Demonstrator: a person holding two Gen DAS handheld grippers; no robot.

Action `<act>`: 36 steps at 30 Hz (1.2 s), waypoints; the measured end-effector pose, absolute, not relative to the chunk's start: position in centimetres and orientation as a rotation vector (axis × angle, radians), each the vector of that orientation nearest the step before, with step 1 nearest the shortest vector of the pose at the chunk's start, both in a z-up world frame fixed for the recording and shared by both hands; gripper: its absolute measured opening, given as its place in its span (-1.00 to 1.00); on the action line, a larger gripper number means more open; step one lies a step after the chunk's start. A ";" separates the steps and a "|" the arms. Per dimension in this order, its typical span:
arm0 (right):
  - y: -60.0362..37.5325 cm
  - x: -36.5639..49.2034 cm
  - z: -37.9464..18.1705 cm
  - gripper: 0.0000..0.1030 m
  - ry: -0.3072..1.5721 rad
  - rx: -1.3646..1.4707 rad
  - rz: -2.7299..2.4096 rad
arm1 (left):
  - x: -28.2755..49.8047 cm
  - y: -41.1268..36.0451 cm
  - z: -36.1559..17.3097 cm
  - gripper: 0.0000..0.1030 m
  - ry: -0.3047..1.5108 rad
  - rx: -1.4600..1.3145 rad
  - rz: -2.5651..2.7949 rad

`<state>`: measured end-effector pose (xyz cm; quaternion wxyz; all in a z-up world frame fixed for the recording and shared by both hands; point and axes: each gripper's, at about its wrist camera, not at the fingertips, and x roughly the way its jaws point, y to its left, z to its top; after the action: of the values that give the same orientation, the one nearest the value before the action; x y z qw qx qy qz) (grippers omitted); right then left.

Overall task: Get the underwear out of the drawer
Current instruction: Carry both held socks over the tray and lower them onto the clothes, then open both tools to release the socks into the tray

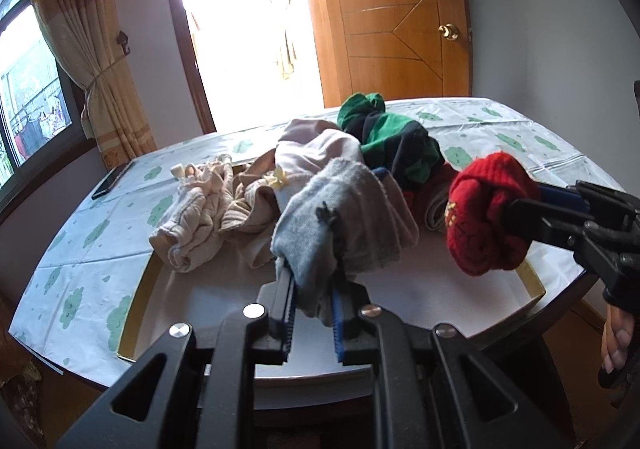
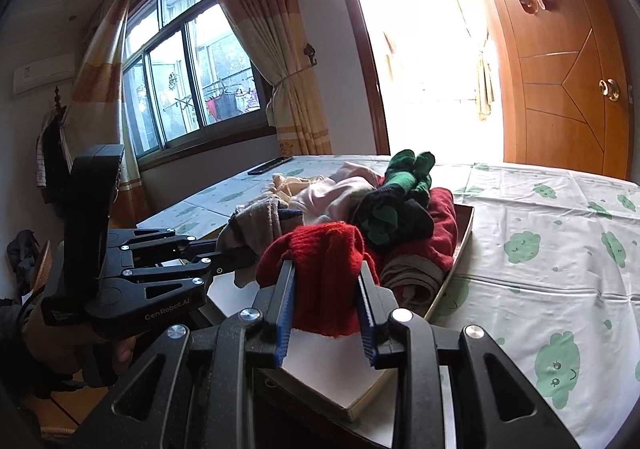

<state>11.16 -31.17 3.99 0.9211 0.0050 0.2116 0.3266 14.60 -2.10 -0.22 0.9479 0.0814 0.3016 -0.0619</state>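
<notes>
A table (image 1: 80, 233) draped in a white cloth printed with green clouds fills the room's foreground, with a wooden door (image 1: 396, 21) and a bright doorway behind it and a curtained window (image 2: 188, 81) to the side. On the cloth sits the shallow, white-floored drawer (image 1: 138, 289), its near half bare and its far half heaped with clothing. In that heap, from the window side across, lie crumpled beige underwear (image 1: 196, 221), a pale pink garment (image 1: 316, 153), a green-and-navy bundle (image 1: 392, 141) and, beneath it, a dark red folded piece (image 2: 440, 225). My left gripper (image 1: 314, 285) is clenched on a grey cloth piece (image 1: 340, 221), which stands up from between my fingers above the drawer's bare floor, just in front of the heap. My right gripper (image 2: 326, 309) grasps a red knitted piece (image 2: 320, 265), the wool bulging between the blue-padded fingers (image 2: 285, 313), held over the drawer's near end beside the red pile. From the left camera, that red bundle (image 1: 492, 213) hangs clear of the drawer's rim at the right. A dark phone (image 1: 112, 179) lies on the cloth near the window edge.
</notes>
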 end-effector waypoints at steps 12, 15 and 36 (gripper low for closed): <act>-31.0 12.7 2.5 -0.40 0.518 0.014 0.656 | 15.7 -2.8 -1.4 -0.75 0.676 0.172 -0.131; -30.8 12.9 2.3 -0.40 0.528 0.013 0.653 | 16.1 -2.9 -1.6 -0.75 0.693 0.169 -0.133; -30.9 14.2 0.7 -0.37 0.584 0.021 0.627 | 17.3 -4.3 -2.7 -0.73 0.740 0.227 -0.119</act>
<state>14.21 -30.93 0.72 0.9095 0.0103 0.2831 0.3042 17.27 -4.31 -2.74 0.9243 0.1106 0.3608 -0.0579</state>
